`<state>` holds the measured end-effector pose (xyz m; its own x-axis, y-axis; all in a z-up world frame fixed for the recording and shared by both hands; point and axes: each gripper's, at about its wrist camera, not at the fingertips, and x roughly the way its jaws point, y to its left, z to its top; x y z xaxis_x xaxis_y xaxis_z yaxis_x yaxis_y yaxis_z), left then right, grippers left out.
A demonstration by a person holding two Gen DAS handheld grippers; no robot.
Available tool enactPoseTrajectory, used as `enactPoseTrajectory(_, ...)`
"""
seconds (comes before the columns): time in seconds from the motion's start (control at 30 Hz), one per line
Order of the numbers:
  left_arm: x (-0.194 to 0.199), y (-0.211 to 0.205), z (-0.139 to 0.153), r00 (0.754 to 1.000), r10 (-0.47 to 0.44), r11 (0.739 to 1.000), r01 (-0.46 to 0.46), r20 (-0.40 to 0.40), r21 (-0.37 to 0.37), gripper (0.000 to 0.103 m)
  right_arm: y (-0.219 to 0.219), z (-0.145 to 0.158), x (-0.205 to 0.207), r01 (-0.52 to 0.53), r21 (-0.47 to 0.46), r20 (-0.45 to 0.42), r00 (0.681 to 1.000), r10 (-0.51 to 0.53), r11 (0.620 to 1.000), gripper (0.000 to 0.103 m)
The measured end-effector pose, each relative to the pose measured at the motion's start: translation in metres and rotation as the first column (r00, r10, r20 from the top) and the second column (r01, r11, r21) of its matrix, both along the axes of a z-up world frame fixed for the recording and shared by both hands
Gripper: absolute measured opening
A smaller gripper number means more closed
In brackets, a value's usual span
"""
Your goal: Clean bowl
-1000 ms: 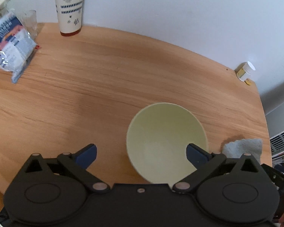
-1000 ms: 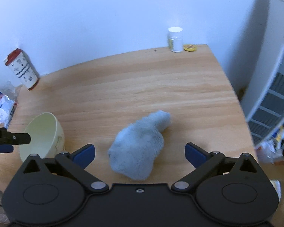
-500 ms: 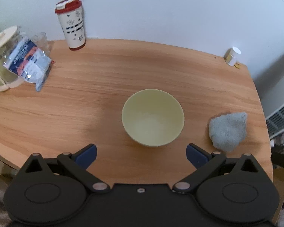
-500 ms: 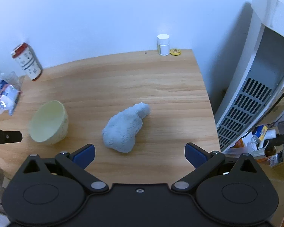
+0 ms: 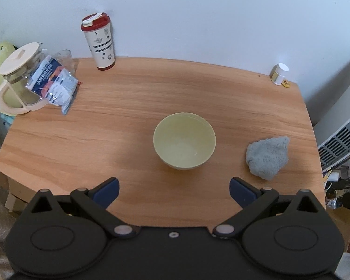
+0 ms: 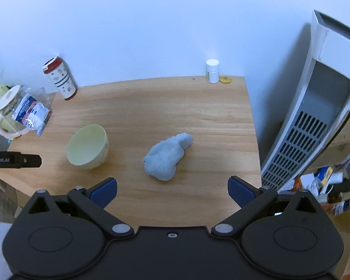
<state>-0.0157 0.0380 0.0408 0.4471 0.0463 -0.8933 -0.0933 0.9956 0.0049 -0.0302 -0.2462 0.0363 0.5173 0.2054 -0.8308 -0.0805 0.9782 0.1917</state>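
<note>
Well, the wooden table [image 5: 119, 121] is carrying everything; the pale bowl [image 5: 184, 144] is sitting upright mid-table, the grey cloth [image 6: 166, 159] lying beside it. Both the left gripper [image 5: 174, 192] and right gripper [image 6: 172, 191] are hovering wide apart, gripping nothing.

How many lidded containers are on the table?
3: a red-lidded tumbler at the back left, a lidded pitcher at the left edge, and a small white-capped bottle at the back right corner. Others may be hidden.
</note>
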Motion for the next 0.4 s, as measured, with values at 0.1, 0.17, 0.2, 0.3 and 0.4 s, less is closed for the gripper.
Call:
enactPoseTrajectory(0.1,-0.005,-0.008,0.001,1.000,-0.020,1.000,0.020,0.008,0.015,0.103,-0.004,-0.001,-0.001,0.013,0.007,-0.008,1.000,-0.013,1.000,0.103)
enactPoseTrajectory(0.17,-0.008,-0.014,-0.002,0.999,-0.035,0.999,0.035,0.004,0.022,0.103,-0.006,-0.003,-0.001,0.022,0.007,-0.016,1.000,-0.022,1.000,0.103)
enactPoseTrajectory(0.2,-0.009,-0.015,-0.003,0.999,-0.042,0.999,0.042,0.002,0.021,0.103,-0.007,-0.003,-0.001,0.024,0.007,-0.020,1.000,-0.024,1.000,0.103)
enactPoseTrajectory(0.3,-0.013,-0.016,-0.004,0.999,-0.038,0.999,0.037,0.014,0.015,0.103,-0.005,-0.005,-0.004,0.027,0.002,-0.023,0.999,-0.027,1.000,0.103)
enactPoseTrajectory(0.4,-0.014,-0.015,-0.005,0.999,-0.029,1.000,0.028,0.016,0.011,0.103,-0.005,-0.006,-0.006,0.032,-0.002,-0.023,0.999,-0.032,0.999,0.103)
